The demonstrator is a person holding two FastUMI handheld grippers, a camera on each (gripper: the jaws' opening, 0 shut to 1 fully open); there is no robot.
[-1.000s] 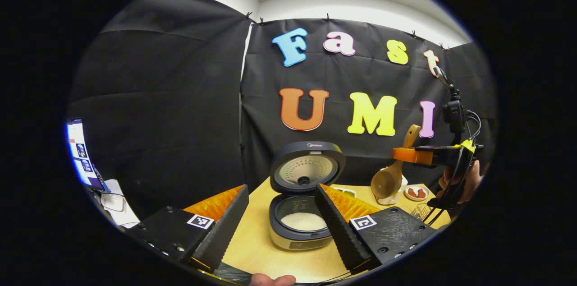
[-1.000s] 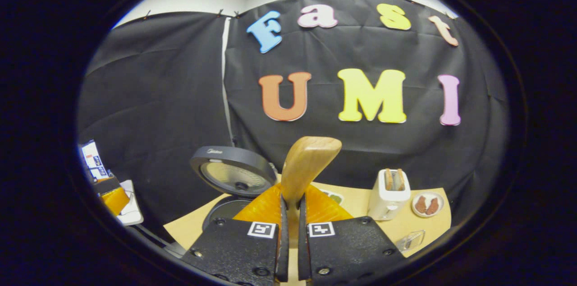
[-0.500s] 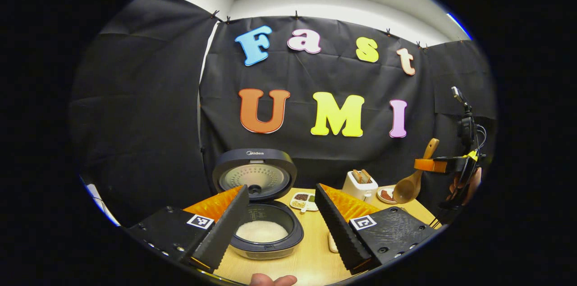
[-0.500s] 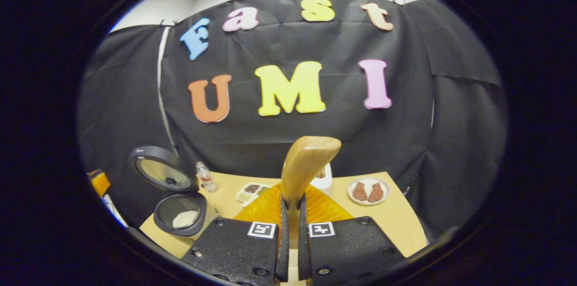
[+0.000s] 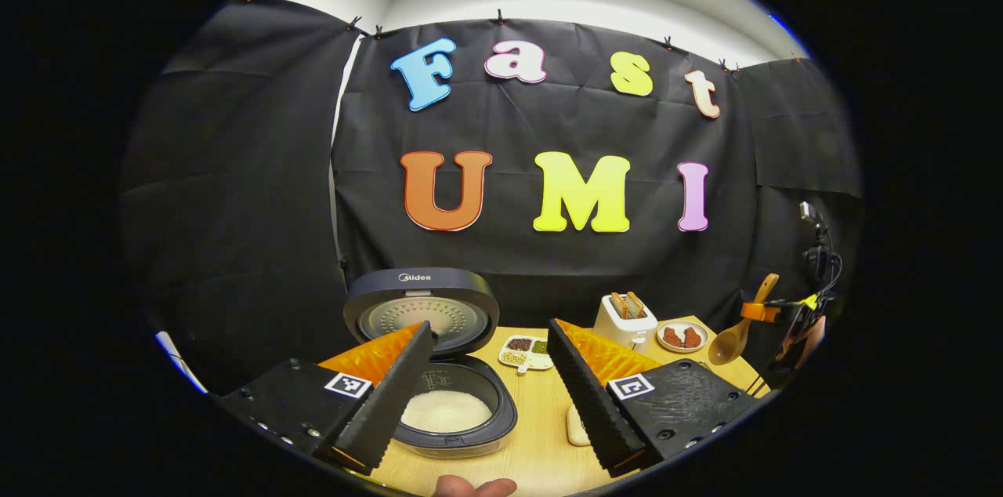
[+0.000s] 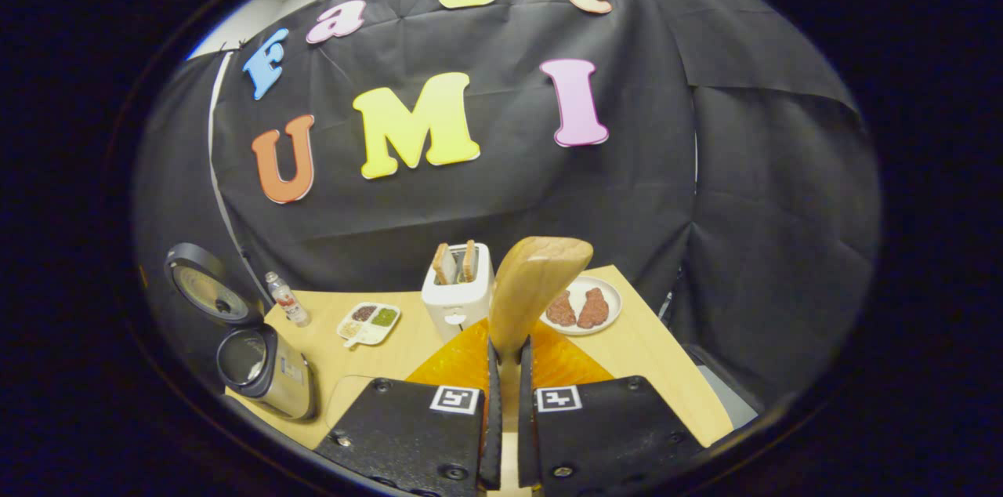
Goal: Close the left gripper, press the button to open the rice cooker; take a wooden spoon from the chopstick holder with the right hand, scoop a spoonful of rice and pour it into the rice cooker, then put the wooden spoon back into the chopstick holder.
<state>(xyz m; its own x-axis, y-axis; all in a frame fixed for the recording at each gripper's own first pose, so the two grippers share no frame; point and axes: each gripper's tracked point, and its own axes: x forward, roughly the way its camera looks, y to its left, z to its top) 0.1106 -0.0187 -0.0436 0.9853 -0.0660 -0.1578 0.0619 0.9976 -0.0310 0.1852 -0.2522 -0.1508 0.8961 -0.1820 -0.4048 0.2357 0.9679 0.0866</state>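
Wooden spoon point(image 6: 533, 289): one, light wood, clamped by its handle between both fingers of the right gripper point(image 6: 502, 395); right gripper view shows the handle end standing up above the fingertips, leaning slightly right.
Spoon axis: left gripper view has it far right point(image 5: 736, 336), long axis steep, handle end up and right, bowl down and left, held over the table's right edge.
Right gripper: fingers drawn narrow, pressing on the spoon handle; a hand point(image 5: 807, 336) holds it at far right.
Left gripper point(image 5: 486, 387): fingers spread wide, holding nothing, low over the near table.
Dark round rice cooker point(image 5: 450, 411): one, lid up, white rice in the pot; sits left on the light wood table point(image 5: 541, 434).
White toaster point(image 6: 457, 289): one, two slices standing in it, centre far.
White plate point(image 6: 584, 309): one, two brown pieces on it, right of toaster.
White divided dish point(image 6: 368, 322): one, between cooker and toaster.
Small clear bottle point(image 6: 287, 299): one, far side, near the cooker lid.
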